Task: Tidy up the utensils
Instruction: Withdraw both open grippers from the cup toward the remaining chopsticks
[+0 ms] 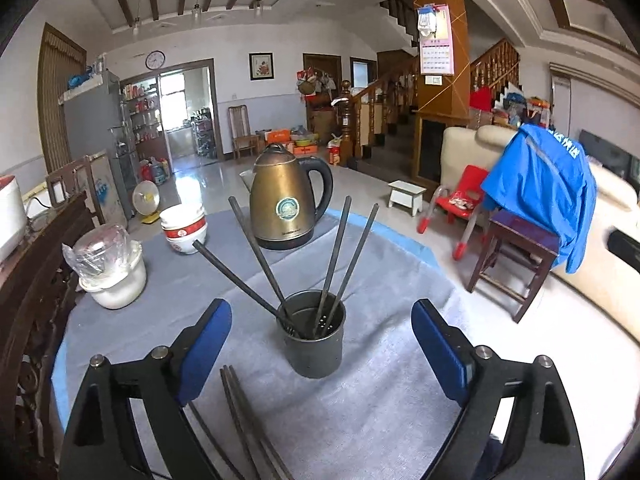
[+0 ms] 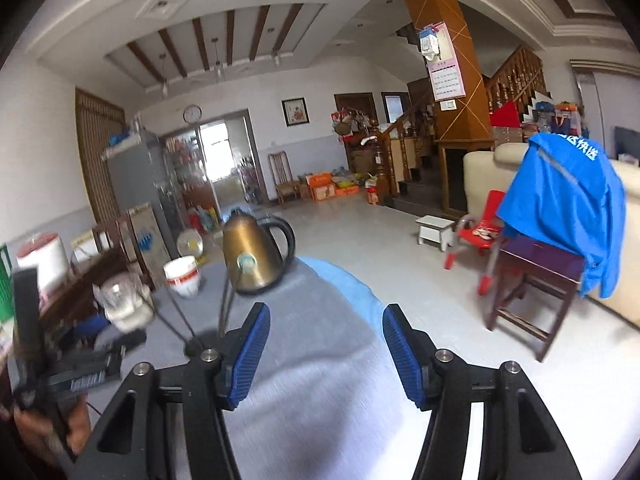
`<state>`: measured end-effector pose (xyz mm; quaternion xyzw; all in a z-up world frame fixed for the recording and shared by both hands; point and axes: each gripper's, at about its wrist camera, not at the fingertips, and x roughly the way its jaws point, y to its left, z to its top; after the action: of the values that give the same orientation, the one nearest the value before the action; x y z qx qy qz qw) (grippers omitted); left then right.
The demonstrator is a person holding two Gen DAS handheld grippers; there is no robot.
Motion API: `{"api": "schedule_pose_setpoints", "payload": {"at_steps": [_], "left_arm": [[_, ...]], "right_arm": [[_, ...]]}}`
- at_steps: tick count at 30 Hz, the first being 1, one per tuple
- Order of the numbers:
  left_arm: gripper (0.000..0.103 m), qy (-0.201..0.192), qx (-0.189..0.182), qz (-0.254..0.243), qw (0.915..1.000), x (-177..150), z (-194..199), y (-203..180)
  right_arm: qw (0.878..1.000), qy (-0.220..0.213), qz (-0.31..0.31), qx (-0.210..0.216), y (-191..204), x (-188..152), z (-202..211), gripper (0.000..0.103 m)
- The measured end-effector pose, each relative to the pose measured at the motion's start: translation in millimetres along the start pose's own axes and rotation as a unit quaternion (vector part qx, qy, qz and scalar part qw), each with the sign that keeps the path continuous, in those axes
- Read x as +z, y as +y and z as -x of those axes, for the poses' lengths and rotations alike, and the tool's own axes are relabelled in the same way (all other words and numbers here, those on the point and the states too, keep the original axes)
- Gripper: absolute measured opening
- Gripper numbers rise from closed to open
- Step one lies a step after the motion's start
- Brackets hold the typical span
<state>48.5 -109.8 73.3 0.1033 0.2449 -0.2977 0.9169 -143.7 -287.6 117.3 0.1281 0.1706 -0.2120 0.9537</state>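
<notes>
A dark metal utensil holder (image 1: pixel 314 336) stands on the grey tablecloth (image 1: pixel 380 400) with several dark chopsticks (image 1: pixel 340 256) fanned out of it. More loose chopsticks (image 1: pixel 244 420) lie flat on the cloth just in front of the holder. My left gripper (image 1: pixel 321 316) is open. Its blue pads (image 1: pixel 212 336) stand wide on either side of the holder and touch neither it nor the chopsticks. My right gripper (image 2: pixel 325 320) is open over bare cloth, with nothing between its fingers. In the right wrist view the holder (image 2: pixel 196 346) shows only partly behind my left finger, its chopsticks (image 2: pixel 176 316) sticking up.
A brass kettle (image 1: pixel 284 204) stands behind the holder, stacked red-and-white bowls (image 1: pixel 185 226) and a white pot with a plastic-wrapped lid (image 1: pixel 112 276) to its left. A dark carved chair (image 1: pixel 32 280) borders the table's left. A wooden stool (image 1: pixel 516 264) with a blue jacket stands off the right edge.
</notes>
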Motion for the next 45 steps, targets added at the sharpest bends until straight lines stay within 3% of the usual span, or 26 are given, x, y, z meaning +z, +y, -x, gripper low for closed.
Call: {"api": "schedule_pose_setpoints", "payload": {"at_steps": [6, 12, 16, 19, 23, 27, 34, 45], "left_arm": [[0.095, -0.037, 0.068, -0.018, 0.9968, 20, 13, -33], [0.096, -0.035, 0.14, -0.017, 0.9894, 42, 17, -77], [0.096, -0.03, 0.128, -0.011, 0.9913, 62, 22, -114], [0.096, -0.044, 0.12, -0.036, 0.9911, 74, 29, -150], [0.096, -0.06, 0.097, -0.05, 0.9923, 80, 39, -185], [0.096, -0.05, 0.075, -0.061, 0.994, 80, 43, -208], [0.096, -0.053, 0.109, -0.039, 0.9918, 85, 61, -192], [0.096, -0.081, 0.17, -0.002, 0.982, 81, 99, -133]], "right_arm": [[1.0, 0.008, 0.014, 0.012, -28, -16, 28, 0.063], [0.998, -0.007, -0.007, 0.062, -78, -15, 31, 0.063], [0.997, -0.017, -0.02, 0.076, -104, -17, 37, 0.063], [0.995, -0.031, -0.03, 0.087, -120, -13, 48, 0.063], [0.994, -0.049, -0.033, 0.091, -133, -9, 64, 0.063], [0.993, -0.055, -0.045, 0.098, -141, -1, 70, 0.063], [0.99, -0.075, -0.038, 0.112, -134, 15, 82, 0.063], [0.982, -0.101, 0.006, 0.157, -73, 36, 94, 0.063]]}}
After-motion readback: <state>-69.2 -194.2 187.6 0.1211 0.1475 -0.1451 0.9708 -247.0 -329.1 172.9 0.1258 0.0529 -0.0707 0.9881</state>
